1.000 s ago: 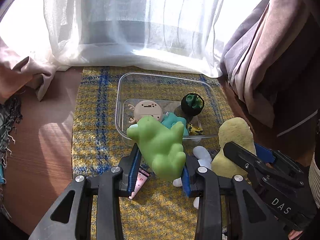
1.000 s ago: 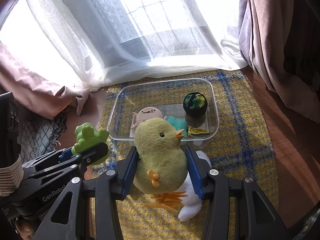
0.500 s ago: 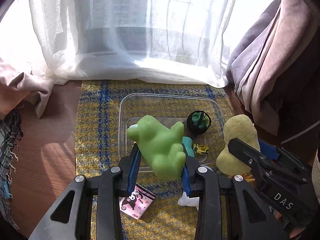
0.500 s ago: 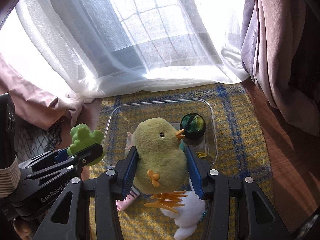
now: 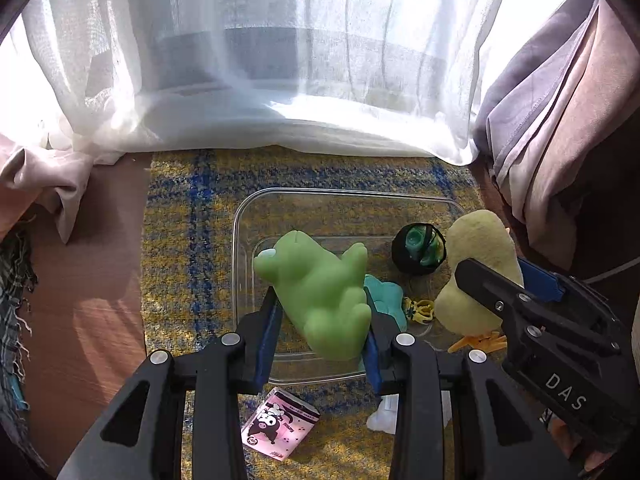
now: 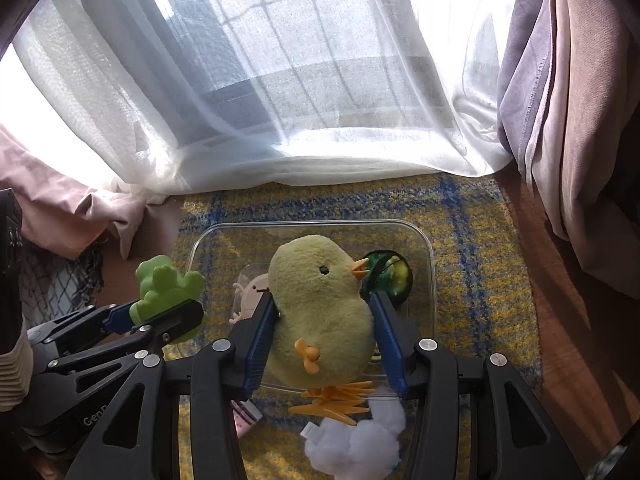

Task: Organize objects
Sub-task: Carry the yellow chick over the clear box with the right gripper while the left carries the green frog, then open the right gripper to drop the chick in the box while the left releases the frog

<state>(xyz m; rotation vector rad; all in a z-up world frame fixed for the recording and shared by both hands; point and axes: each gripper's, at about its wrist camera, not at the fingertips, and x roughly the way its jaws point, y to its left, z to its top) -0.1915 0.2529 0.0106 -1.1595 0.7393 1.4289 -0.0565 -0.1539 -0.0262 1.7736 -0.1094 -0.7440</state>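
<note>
- Both grippers have advanced from the near side of the clear plastic bin to a position over it; the pink card, formerly hidden under the left gripper, now lies exposed on the plaid rug.
- Left gripper: jaws clamped on the green rubber toy, held over the bin's left half, likely for release there.
- Right gripper: jaws clamped on the yellow plush chick, upright over the right half.
- Bin already contains a black-and-green ball, a teal toy and a beige figure.
- White plush remains outside, near side.
</note>
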